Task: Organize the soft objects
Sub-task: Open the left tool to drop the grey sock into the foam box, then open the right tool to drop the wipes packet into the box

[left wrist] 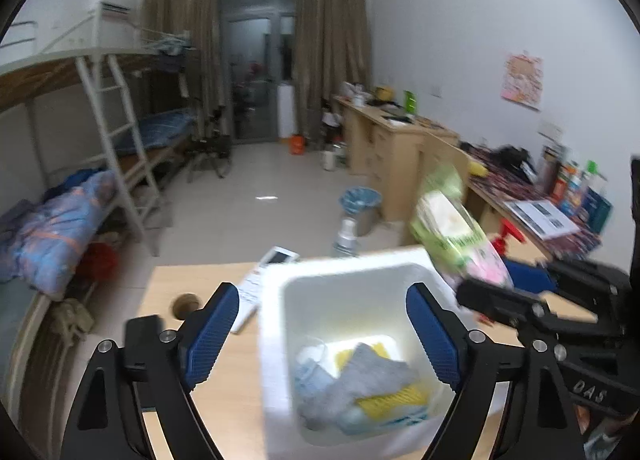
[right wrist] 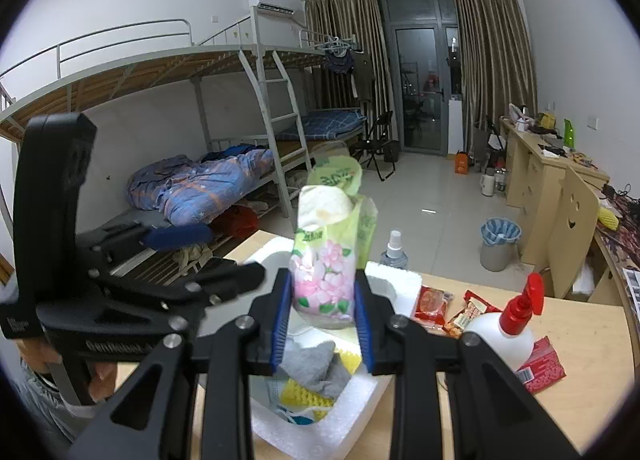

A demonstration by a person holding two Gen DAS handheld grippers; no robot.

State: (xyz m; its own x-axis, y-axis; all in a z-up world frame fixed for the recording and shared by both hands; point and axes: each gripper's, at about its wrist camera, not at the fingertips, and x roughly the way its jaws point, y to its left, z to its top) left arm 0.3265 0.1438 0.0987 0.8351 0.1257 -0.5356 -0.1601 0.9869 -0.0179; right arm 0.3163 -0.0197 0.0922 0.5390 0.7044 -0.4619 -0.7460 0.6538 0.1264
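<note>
White walls and a pale tiled floor (right wrist: 432, 196); metal bunk beds (right wrist: 224, 72) with a ladder (right wrist: 286, 116) line one side, wooden desks (right wrist: 536, 168) the other — brown curtains (right wrist: 492, 60) flank a dark glass door (right wrist: 418, 88).

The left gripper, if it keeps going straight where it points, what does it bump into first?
Probably the white foam box. The open left gripper points down into it, so it would likely meet the grey sock on the soft pile inside, though depth is hard to judge.

Foam box (right wrist: 352, 416) – white, grainy; tissue pack (right wrist: 328, 260) – glossy plastic film; table (right wrist: 580, 412) – pale matt wood.
</note>
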